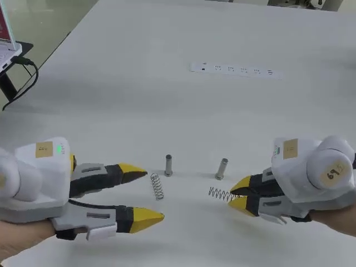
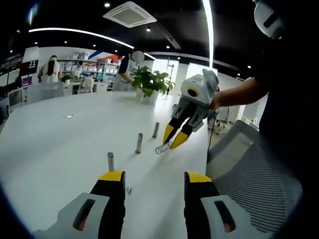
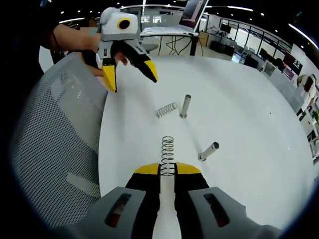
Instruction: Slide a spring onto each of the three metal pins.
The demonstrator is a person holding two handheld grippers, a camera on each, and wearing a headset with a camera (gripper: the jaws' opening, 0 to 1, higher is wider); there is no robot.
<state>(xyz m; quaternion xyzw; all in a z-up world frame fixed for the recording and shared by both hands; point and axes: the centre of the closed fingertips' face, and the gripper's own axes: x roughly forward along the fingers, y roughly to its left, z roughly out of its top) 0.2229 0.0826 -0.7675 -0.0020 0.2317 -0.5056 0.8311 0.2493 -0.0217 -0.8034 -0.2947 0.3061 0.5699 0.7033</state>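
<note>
Spring (image 1: 221, 193) clamped endwise in right gripper (image 1: 236, 194), held level, left gripper (image 1: 154, 195) spread wide, low over table (image 1: 167, 105)

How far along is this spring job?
Early on. The first pin and second pin stand bare. The right gripper grips the first spring; a second spring lies on the table near the open left gripper. A farther third pin looks ribbed, possibly already sprung.

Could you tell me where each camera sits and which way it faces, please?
Head view: headset, looking down at the table; left gripper and right gripper show.
Left gripper view: on that gripper, past its open jaws, facing the right gripper.
Right gripper view: on that gripper, jaws shut on a spring, facing the left gripper.
All share that spring.
</note>
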